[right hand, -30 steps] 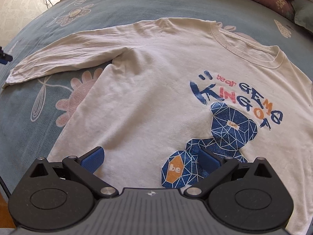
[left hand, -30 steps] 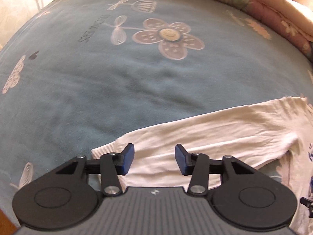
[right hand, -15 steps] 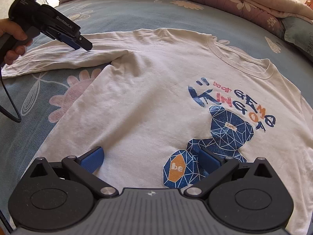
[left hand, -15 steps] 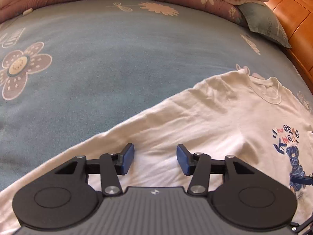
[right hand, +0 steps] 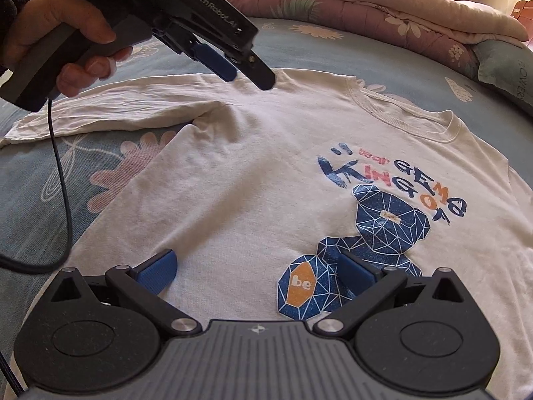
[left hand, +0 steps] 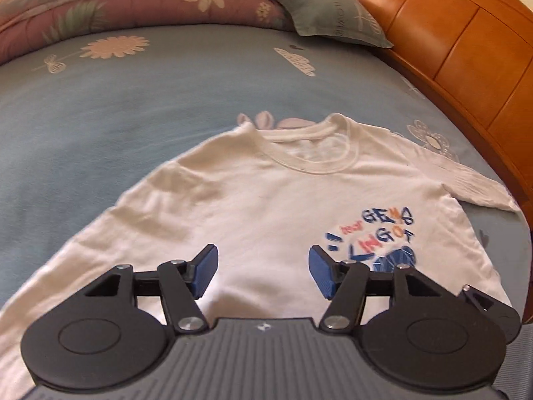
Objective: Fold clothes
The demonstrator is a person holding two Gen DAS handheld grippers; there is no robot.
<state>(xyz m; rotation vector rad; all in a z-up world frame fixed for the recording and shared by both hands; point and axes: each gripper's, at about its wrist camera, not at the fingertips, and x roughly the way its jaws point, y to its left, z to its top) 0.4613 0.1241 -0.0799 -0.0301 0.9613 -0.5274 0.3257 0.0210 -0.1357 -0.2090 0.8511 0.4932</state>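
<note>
A white long-sleeved shirt [right hand: 240, 180] with a blue bear print [right hand: 383, 226] lies flat, front up, on the blue flowered bed sheet [left hand: 100, 126]. In the left wrist view my left gripper [left hand: 263, 266] is open, low over the shirt [left hand: 266, 200] below the collar [left hand: 313, 153]. From the right wrist view, a hand [right hand: 63, 33] holds the left gripper [right hand: 248, 73] above the shoulder where the sleeve [right hand: 110, 113] starts. My right gripper [right hand: 255, 266] is open over the lower part of the shirt, one finger above the print. Neither gripper holds cloth.
A folded pink quilt [left hand: 133, 3] and a grey-green pillow [left hand: 333, 16] lie along the far side of the bed. A wooden headboard [left hand: 466, 50] runs along the right. The left gripper's black cable [right hand: 63, 180] hangs over the sheet at the left.
My left gripper has travelled from the sleeve cuff along the sleeve to the shoulder and chest, still open. The right gripper has barely moved and stays open.
</note>
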